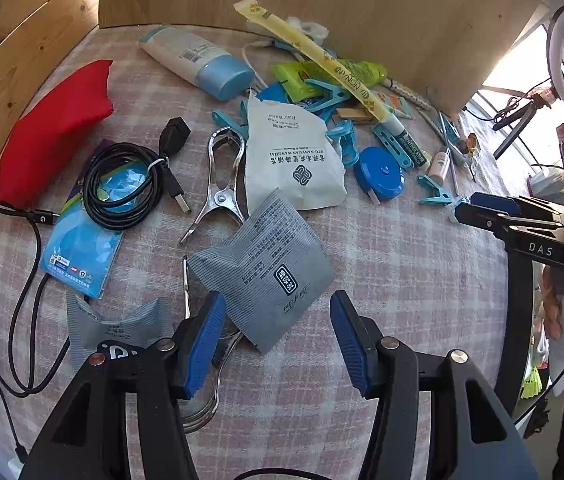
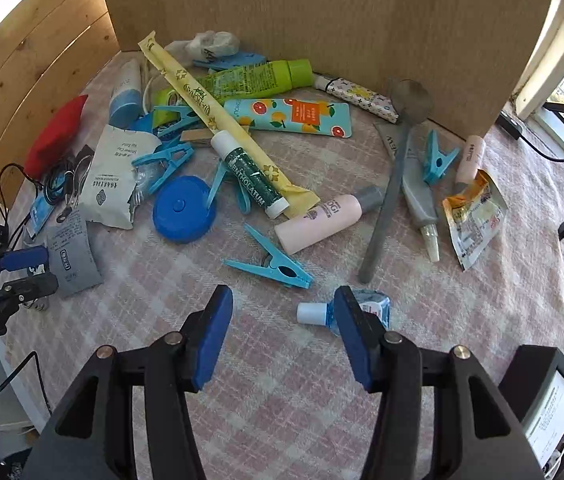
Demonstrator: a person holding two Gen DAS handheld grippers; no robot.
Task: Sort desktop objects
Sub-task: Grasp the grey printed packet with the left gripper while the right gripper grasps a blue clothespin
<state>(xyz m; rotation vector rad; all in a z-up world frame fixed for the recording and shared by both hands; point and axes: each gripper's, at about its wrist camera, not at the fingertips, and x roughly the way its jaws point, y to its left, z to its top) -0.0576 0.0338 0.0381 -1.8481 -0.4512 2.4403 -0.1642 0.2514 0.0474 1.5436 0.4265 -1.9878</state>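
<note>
The right gripper [image 2: 282, 336] is hanging with jaws apart and empty over the pink checked cloth [image 2: 421, 292]. A small blue bottle [image 2: 323, 314] is lying just beside its right finger, near a blue clothespin [image 2: 272, 264].

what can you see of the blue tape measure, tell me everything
The blue tape measure is a round, flat case of glossy plastic with a small centre button, lying flat on the pink checked cloth. A short white tab sticks out at its edge in the left wrist view. A blue clothes peg overlaps its rim, and the white paper packet lies just beside it.
</note>
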